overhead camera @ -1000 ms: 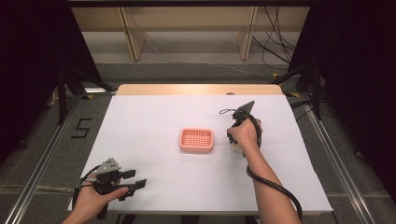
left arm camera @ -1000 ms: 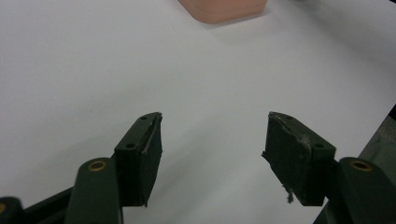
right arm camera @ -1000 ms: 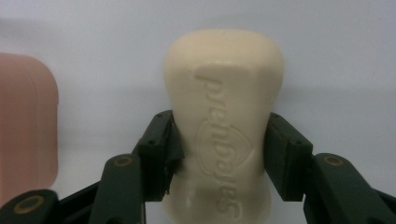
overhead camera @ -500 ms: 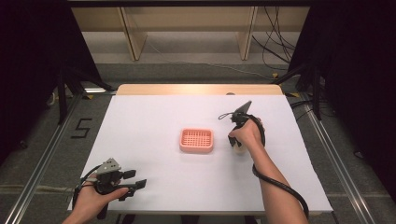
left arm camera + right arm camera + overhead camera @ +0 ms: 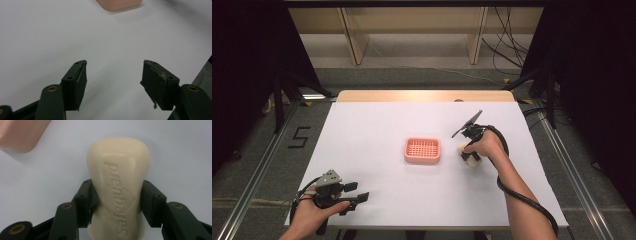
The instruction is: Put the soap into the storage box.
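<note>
Right gripper (image 5: 117, 202) clamps a cream-coloured, waisted bar of soap with embossed lettering (image 5: 119, 187) at centre frame in the right gripper view, pads pressed on both long sides at the bar's narrow waist; jaws have just been closing on it. In the high view the bar (image 5: 469, 158) sits right of centre on the white table (image 5: 377, 125), just beside the right edge of a pink slotted plastic soap dish (image 5: 422, 150), partly under the person's right hand (image 5: 484, 146).

Judged from the pics: bar looks solid and stiff, light-to-moderate in weight, w/ a smooth, waxy skin likely to slip if squeezed off-centre. The pinched-in waist is the sensible hold, since the wider ends stop it sliding out lengthwise. Hard pads may mark the surface; a drop could chip a corner.

Left gripper (image 5: 114, 82) idles at lower left of the high view (image 5: 353, 197), jaws wide apart w/ nothing between them, bare table ahead and a corner of the pink dish (image 5: 119, 4) at the top edge of its own view.

Hard to make out: whether the bar rests on the table or is lifted clear. Its near end is cut off at the bottom of the right gripper view; the lettering reads upside down and can't be read for sure. The hand hides most of the bar from above.
</note>
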{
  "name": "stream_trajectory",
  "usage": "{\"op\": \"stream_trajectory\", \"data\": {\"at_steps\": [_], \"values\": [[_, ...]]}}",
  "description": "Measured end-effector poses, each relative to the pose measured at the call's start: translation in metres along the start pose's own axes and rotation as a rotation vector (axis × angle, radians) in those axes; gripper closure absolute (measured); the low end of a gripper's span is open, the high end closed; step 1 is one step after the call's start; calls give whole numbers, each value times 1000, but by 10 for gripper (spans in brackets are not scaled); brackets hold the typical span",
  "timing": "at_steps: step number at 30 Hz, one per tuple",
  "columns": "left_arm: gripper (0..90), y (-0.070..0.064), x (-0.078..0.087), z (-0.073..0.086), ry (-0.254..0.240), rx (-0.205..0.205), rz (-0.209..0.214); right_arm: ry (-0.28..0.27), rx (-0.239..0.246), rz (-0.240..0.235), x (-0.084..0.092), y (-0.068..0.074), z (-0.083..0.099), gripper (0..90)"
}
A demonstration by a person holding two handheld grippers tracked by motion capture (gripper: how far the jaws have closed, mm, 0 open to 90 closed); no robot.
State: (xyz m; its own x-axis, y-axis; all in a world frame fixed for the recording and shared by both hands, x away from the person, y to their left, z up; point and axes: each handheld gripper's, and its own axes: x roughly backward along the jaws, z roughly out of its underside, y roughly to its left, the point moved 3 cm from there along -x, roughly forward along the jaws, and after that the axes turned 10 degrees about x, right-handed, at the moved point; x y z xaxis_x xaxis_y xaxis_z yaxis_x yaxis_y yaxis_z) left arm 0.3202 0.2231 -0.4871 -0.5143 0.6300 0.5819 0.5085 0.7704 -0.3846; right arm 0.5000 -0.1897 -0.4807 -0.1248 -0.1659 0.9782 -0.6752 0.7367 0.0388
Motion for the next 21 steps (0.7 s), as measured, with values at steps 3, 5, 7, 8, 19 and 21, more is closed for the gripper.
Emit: {"op": "stream_trajectory", "data": {"at_steps": [3,5,7,8,19,21], "values": [[362,0,0,0,5,-5,-2,-27,74,-10,2,0,2,504],[362,0,0,0,7,-6,-3,-54,167,-19,3,0,3,504],[362,0,0,0,6,-6,-3,-82,225,-53,5,3,4,504],[362,0,0,0,6,-7,-3,-97,242,-59,6,5,4,504],[362,1,0,0,6,-6,-4,-137,361,-33,14,10,1,504],[362,0,0,0,0,-2,-1,-144,371,-38,15,12,1,505]]}}
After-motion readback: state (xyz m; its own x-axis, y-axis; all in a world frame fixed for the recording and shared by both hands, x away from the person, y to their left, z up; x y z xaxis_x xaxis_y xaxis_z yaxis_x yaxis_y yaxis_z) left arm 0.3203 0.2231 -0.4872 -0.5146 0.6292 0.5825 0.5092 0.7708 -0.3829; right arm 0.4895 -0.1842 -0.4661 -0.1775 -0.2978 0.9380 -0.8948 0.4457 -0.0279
